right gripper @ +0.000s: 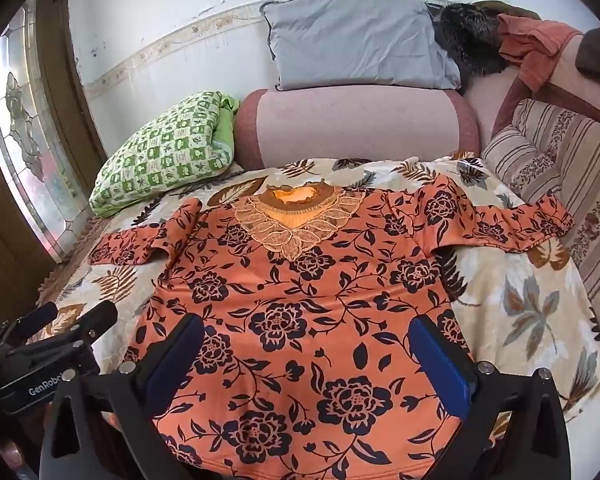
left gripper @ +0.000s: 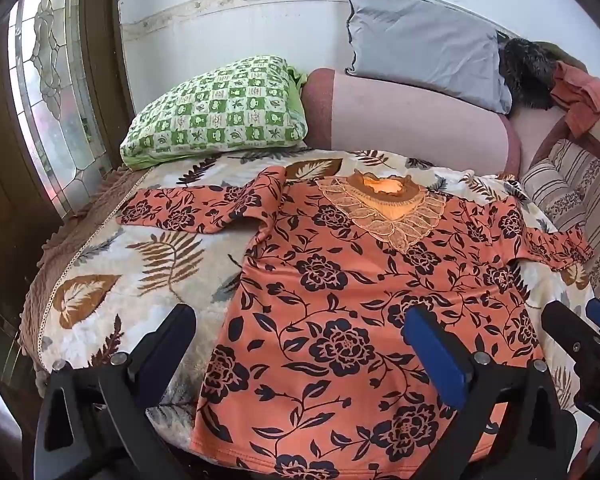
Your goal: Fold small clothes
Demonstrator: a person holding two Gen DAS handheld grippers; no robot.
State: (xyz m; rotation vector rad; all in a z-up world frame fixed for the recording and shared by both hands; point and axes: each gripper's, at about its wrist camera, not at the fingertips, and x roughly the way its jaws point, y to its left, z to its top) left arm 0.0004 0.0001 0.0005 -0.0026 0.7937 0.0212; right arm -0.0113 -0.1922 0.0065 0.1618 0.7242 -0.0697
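an orange long-sleeved top with a black flower print and lace neckline (left gripper: 340, 280) lies flat, front up, sleeves spread left and right, on a cream leaf-patterned blanket (left gripper: 112, 276) covering a sofa seat. the left gripper (left gripper: 300, 332) hovers over the top's near left hem with its fingers spread wide, holding nothing; the right gripper (right gripper: 304, 340) hangs likewise apart over the near middle. a green checked pillow (left gripper: 220, 112) lies far left, a grey cushion (right gripper: 356, 40) beyond a pink bolster (right gripper: 356, 124).

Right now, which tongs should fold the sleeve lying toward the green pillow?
Left, probably. The left tongs hang open over the blouse's edge on that sleeve's side; the right tongs, also open, sit farther across.
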